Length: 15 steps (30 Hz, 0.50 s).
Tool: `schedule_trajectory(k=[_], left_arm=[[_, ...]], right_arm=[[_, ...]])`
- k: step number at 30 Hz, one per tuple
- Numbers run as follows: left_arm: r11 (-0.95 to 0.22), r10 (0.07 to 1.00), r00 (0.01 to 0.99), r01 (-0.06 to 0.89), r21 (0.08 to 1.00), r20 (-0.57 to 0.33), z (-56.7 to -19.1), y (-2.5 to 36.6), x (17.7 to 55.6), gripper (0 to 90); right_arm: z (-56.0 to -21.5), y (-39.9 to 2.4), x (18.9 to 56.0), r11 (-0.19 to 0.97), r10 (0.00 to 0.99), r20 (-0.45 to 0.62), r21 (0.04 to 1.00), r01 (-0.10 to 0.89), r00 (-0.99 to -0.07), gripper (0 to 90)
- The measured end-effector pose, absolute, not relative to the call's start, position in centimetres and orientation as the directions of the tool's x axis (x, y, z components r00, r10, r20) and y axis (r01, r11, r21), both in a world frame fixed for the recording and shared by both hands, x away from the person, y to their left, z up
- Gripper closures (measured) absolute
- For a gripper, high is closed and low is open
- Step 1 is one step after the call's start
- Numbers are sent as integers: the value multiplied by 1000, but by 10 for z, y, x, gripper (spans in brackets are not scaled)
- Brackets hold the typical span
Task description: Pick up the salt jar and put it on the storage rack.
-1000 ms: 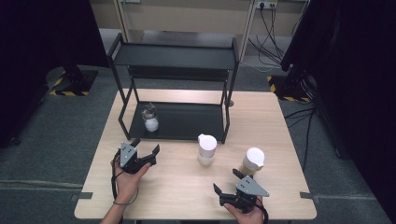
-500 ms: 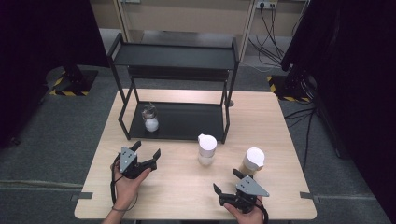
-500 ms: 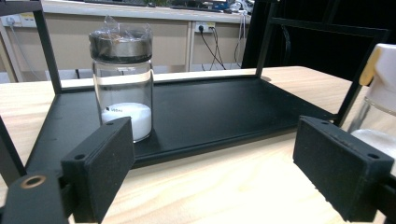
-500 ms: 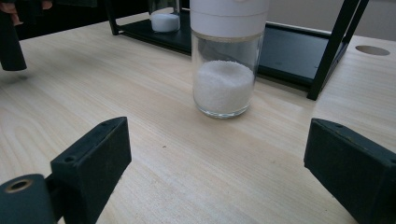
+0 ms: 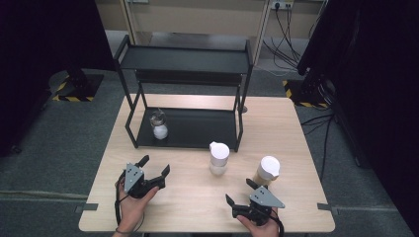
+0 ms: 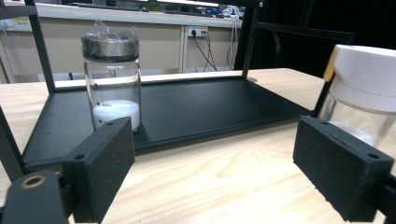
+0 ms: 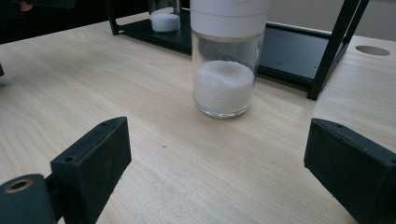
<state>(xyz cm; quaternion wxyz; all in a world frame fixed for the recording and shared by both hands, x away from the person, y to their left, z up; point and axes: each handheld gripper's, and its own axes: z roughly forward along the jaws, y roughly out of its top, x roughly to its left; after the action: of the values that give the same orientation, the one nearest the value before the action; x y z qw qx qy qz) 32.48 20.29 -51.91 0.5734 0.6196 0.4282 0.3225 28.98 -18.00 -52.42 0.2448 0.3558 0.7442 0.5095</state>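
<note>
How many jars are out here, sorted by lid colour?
White-lidded jars: 2, the middle jar and the right jar, both on the table.
Dark-lidded jars: 1, the shelf jar on the black rack.
Total: 3

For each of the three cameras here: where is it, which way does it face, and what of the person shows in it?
High view: above the person's side, looking forward and down on the table; both hands and the left tool and right tool show.
Left gripper view: on the left tool, facing the black rack and metal-lidded jar; its open jaws show.
Right gripper view: on the right tool, facing the white-capped jar; its open jaws show.
Shared: the rack and both jars.
</note>
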Motion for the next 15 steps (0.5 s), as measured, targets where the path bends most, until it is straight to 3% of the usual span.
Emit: schedule_trajectory(k=[15], left_arm=[[41, 887, 449, 159, 986, -109, -515, 200, 304, 123]], right_arm=[[-524, -180, 289, 227, 780, -2, 933, 279, -626, 77]])
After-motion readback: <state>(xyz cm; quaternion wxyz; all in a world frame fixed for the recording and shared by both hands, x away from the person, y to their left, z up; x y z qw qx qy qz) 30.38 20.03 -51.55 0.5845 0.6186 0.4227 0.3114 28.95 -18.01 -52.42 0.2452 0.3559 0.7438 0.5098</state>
